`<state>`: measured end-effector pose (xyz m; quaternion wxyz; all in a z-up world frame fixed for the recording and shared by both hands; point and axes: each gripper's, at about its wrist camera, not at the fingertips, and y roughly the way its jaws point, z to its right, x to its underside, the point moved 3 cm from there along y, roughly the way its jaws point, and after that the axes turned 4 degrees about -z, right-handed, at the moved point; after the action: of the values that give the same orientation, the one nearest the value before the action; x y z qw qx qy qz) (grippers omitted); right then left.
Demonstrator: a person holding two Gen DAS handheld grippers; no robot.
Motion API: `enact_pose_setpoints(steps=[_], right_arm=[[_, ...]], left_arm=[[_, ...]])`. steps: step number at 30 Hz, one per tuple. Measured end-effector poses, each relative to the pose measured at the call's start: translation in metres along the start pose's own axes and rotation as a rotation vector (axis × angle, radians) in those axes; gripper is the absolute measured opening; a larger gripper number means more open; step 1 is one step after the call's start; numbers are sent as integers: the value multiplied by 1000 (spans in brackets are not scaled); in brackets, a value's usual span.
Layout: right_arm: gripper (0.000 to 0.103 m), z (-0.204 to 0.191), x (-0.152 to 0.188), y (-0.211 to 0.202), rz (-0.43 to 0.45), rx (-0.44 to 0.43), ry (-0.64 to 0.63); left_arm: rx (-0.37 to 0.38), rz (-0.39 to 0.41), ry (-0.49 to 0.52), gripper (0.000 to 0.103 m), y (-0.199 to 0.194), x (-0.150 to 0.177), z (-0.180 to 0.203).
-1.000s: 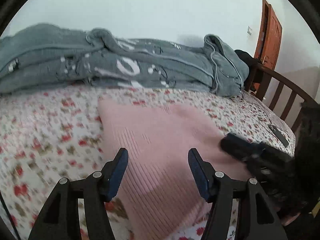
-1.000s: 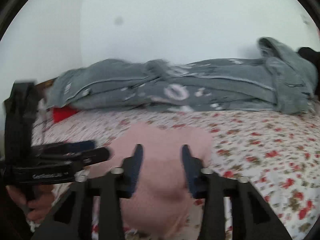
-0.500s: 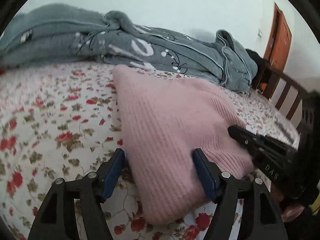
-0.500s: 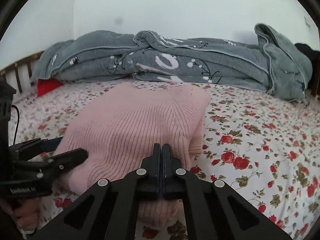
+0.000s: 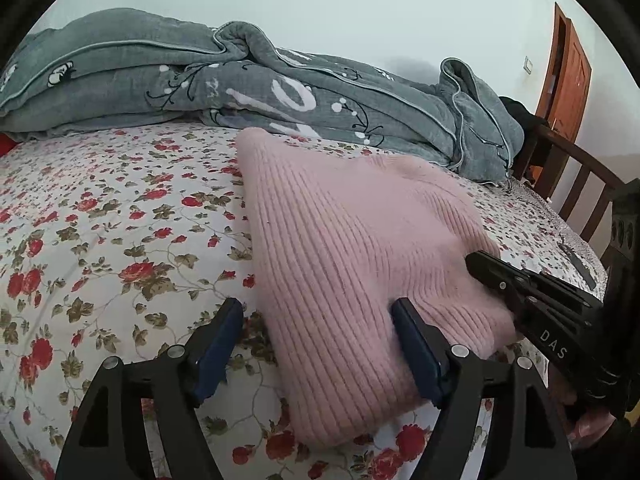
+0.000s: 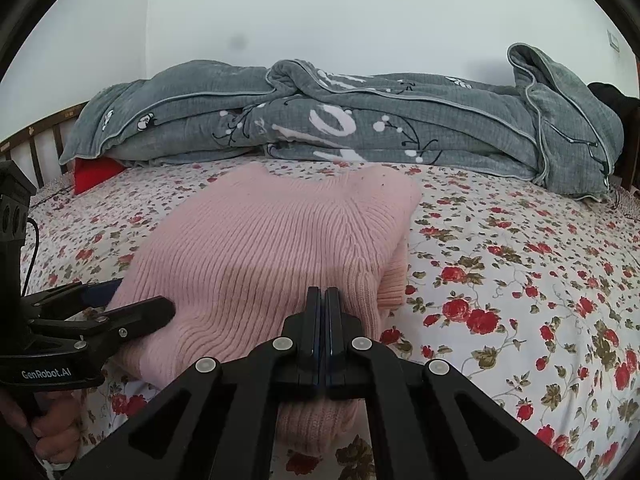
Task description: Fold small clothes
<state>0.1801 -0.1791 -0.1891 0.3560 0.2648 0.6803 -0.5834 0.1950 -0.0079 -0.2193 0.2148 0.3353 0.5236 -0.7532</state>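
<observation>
Your left claw (image 5: 316, 344) has just been opening, spread around the folded sweater's (image 5: 360, 248) near edge on the bed (image 5: 100, 240), while your right claw (image 6: 322, 312), pressed together, seems to pinch its hem; lifting unevenly may undo the fold.

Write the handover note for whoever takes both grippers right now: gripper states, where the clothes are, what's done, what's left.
Left gripper: open, jaws just widening, straddling the near left edge of the pink sweater without pinching.
Right gripper: shut, resting on the sweater's near edge; no knit visibly between the pads.
Sweater: folded on the floral bedsheet, before the grey quilt.
Left: withdraw both, tidy if needed.
</observation>
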Motion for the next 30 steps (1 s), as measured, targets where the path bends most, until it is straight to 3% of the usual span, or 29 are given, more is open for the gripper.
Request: enact_pose_setpoints(steps=[14, 19, 21, 24, 26, 30], right_arm=[[0, -6, 1, 0, -6, 31, -16], [3, 0, -1, -9, -6, -23, 7], [7, 2, -10, -20, 2, -58, 24], [21, 3, -37, -33, 43, -39, 7], [42, 5, -55, -36, 51, -15, 2], [49, 17, -81, -18, 6, -32, 22]], left_arm=[[-17, 10, 4, 77, -2, -1, 0], [-18, 21, 1, 75, -14, -7, 0], [15, 41, -17, 75, -27, -22, -5], [59, 82, -40, 74, -45, -53, -12], [85, 73, -40, 74, -49, -69, -15], [83, 24, -14, 74, -37, -94, -24]])
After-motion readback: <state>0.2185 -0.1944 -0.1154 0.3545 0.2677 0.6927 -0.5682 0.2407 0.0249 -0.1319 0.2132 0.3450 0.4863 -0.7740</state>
